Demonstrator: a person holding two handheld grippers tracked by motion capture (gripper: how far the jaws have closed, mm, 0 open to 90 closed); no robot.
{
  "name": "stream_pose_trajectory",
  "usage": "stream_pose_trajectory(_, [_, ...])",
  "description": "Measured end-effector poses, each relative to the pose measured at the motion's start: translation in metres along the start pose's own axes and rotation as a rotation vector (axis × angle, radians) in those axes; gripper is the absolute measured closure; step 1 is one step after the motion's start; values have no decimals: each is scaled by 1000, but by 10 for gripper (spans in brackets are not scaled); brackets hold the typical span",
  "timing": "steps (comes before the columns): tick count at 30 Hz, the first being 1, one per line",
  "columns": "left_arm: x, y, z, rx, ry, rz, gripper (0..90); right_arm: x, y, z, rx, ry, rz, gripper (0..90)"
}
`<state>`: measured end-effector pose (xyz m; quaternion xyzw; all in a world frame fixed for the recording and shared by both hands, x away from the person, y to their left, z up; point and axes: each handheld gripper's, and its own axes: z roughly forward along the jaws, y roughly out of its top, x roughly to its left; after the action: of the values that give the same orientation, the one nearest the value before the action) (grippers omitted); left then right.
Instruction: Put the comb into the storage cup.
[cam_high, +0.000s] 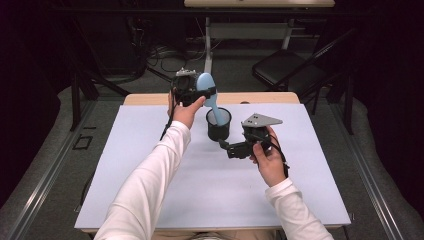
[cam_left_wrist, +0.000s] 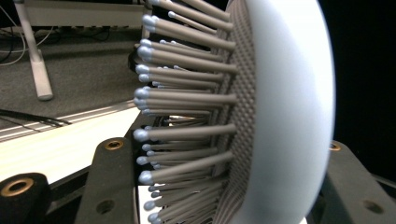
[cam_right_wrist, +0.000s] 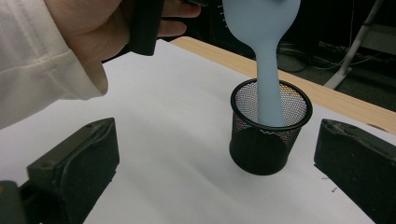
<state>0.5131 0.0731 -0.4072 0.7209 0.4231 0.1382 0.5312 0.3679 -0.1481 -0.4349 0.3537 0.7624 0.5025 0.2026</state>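
Observation:
A light blue hairbrush stands nearly upright, its handle reaching down into a black mesh cup on the white sheet. My left gripper is shut on the brush head, whose grey bristles and pale back sit between the jaws. The cup stands straight in the right gripper view, ahead and a little right of centre. My right gripper is low over the sheet just right of the cup, open, with nothing between its jaws.
A white sheet covers the wooden table. The left hand and sleeve are above the sheet beside the cup. Behind the table are a black folding chair, a desk leg and floor cables.

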Motion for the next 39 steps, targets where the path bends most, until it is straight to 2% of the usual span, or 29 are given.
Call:
stream_pose_trajectory(2, [0,-1,1,8,7,17,483,0,0,0,-1,-1,0,0])
stream_pose_trajectory(9, [1,-2,3,19,16,12,483,0,0,0,1,-1,-1,0])
stream_pose_trajectory(16, [1,-5,5,23,25,28,481,1,0,0,2,-1,-4,0])
stream_pose_trajectory(21, [0,-6,7,22,39,68,481,0,0,0,1,-2,-3,0])
stream_pose_trajectory(29, [-3,-9,10,16,39,83,480,1,0,-1,0,3,-2,0])
stream_pose_trajectory(34, [-5,-10,12,17,45,109,480,0,0,-1,1,1,-2,0])
stream_pose_trajectory(39, [-5,-12,13,14,48,111,479,0,0,-1,1,1,-4,0])
